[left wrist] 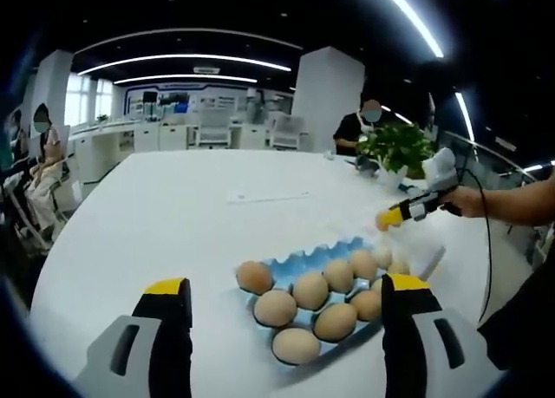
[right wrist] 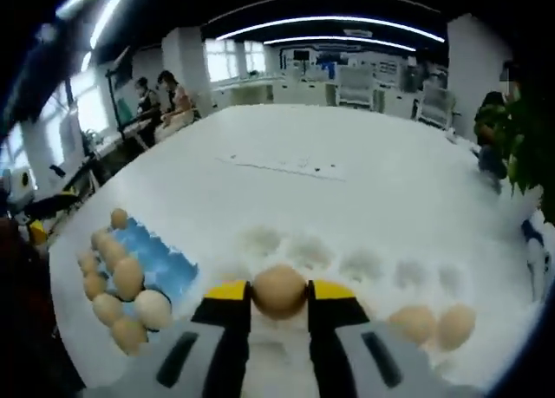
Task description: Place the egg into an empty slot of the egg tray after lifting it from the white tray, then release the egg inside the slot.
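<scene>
An egg (right wrist: 279, 291) is clamped between the yellow-tipped fingers (right wrist: 227, 292) of the right gripper (right wrist: 278, 294), held above the white tray (right wrist: 347, 259), whose shallow moulded hollows are seen just beyond it. Two more eggs (right wrist: 434, 325) are resting in that white tray, off to the side of the held one. The blue egg tray (right wrist: 165, 264) is seen at the near edge of the white counter (right wrist: 347, 190), beside the white tray, and a cluster of eggs is seated along its outer rows (some blue slots toward the white tray are bare).

From the left gripper view, the blue egg tray (left wrist: 323, 256) is seen just ahead, set between the two spread fingers (left wrist: 165, 287) of the left gripper (left wrist: 286, 287), which are released and grasping nothing. Beyond the egg tray, the right gripper (left wrist: 392, 216) is seen held in a person's hand (left wrist: 466, 201), though whether its fingers are clenched cannot be made out at that size. A potted plant (left wrist: 399, 146) is standing farther along the counter behind the egg tray, and seated people are visible in the office background.
</scene>
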A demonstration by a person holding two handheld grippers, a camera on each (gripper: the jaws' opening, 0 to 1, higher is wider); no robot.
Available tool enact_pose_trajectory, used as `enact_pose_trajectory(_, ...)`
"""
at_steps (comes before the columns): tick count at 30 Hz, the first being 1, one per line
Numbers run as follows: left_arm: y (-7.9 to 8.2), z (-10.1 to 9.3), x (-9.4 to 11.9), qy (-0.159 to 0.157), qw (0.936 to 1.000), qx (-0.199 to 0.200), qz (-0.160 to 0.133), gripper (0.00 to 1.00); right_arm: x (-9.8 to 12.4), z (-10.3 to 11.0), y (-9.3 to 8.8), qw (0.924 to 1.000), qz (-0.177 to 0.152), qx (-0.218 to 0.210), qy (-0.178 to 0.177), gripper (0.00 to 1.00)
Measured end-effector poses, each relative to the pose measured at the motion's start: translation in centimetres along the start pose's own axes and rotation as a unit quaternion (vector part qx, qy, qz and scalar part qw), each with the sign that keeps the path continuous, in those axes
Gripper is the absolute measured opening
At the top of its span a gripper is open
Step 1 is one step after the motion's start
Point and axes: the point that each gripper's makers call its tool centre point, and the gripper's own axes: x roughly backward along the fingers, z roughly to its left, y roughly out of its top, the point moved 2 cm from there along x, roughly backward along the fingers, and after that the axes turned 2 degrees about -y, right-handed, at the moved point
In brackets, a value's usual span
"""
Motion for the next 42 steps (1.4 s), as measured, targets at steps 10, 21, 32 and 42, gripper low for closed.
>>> enact_pose_trajectory(10, -0.1, 0.0, -0.3, -0.006, 1.0000, -0.002, 0.002, 0.91, -0.3, 4.5, 1.4, 0.9985, -0.012, 0.004, 0.053, 0.25)
enact_pose_trajectory(21, -0.1, 0.2, -0.1, -0.005, 1.0000, 0.000, 0.002, 0.91, -2.1, 10.1, 1.7, 0.9931, -0.005, 0.017, 0.116, 0.25)
enact_pose_trajectory(32, -0.2, 0.2, -0.2, -0.007, 1.0000, 0.001, 0.003, 0.91, -3.1, 12.9, 1.6, 0.9889, 0.004, 0.022, 0.147, 0.25)
enact_pose_trajectory(42, -0.1, 0.4, -0.2, -0.006, 1.0000, 0.000, 0.003, 0.91, -4.0, 15.0, 1.7, 0.9852, 0.009, 0.028, 0.169, 0.25)
